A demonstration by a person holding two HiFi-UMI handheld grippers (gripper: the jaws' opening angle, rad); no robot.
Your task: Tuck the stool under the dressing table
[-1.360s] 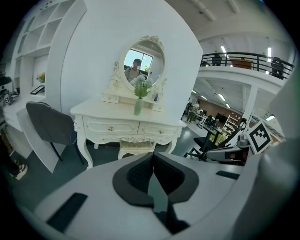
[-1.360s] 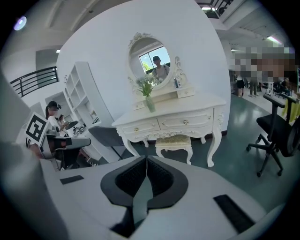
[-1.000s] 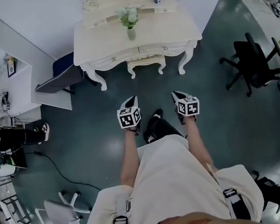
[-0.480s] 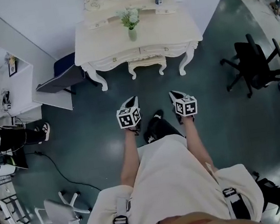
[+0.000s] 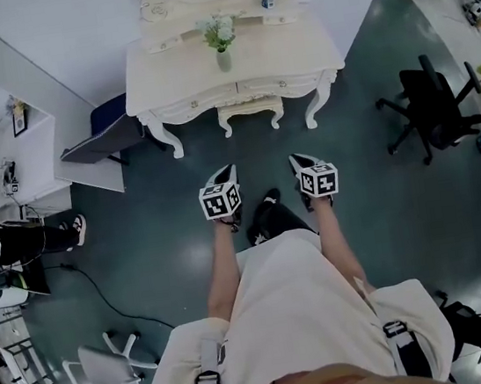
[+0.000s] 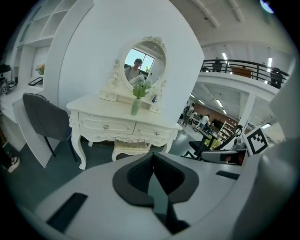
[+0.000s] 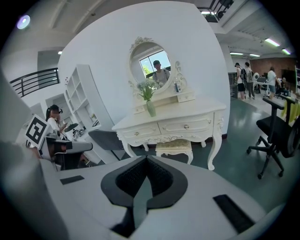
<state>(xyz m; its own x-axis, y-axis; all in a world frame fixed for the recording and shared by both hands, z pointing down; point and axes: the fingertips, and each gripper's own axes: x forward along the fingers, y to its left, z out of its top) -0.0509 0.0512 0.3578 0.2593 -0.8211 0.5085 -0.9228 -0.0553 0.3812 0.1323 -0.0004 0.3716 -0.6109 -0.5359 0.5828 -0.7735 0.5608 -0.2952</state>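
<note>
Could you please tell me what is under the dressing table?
A cushioned stool stands between the dressing table's front legs, its front edge showing; its rear is covered by the tabletop.

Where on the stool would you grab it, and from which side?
On the stool, probably the front seat edge, from the person's side: only that edge and two curved front legs show beyond the dressing table, whose top and legs block the other sides.
</note>
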